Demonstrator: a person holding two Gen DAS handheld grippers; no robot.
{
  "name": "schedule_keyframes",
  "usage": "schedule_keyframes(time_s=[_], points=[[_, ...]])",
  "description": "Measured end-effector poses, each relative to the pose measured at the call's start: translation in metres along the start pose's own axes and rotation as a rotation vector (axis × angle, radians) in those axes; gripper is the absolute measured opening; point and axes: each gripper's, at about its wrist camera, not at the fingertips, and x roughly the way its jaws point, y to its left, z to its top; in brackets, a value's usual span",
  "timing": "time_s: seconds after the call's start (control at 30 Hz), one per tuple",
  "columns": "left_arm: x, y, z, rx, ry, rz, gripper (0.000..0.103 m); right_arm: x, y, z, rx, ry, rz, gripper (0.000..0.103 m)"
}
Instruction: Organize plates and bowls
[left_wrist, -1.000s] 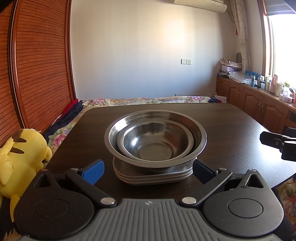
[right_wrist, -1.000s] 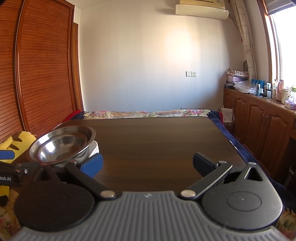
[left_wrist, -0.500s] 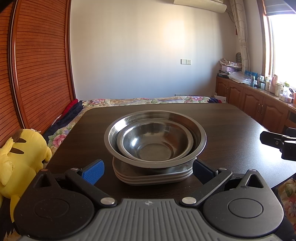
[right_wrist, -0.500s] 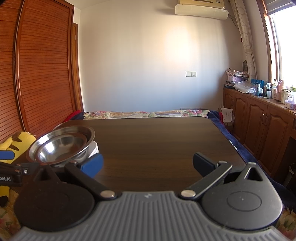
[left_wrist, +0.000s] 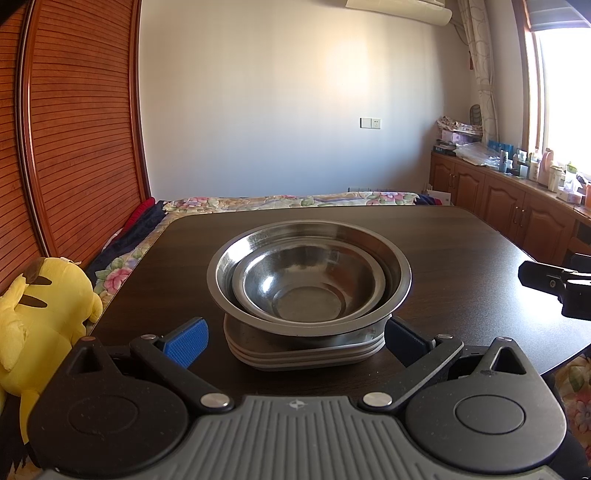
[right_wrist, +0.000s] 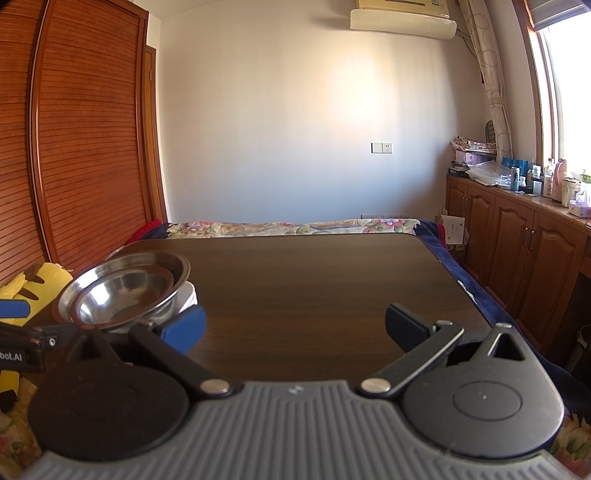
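bowls stacked on plates, plush toy beside table

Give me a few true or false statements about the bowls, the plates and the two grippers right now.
1. The small steel bowl sits inside the large steel bowl. True.
2. The bowls rest on the stack of plates. True.
3. The left gripper is clamped on the plates. False: its jaws are open, either side of the stack.
4. The right gripper holds a bowl. False: it is open over the table.
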Motion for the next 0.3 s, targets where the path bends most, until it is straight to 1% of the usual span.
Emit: schedule_keyframes(time_s=[0.3], points=[[-0.0004,-0.0007,0.0027,0.0,0.0,-0.004,0.103,0.0003,-0.0002,0.0004,0.001,0.0,-0.001,0.103]])
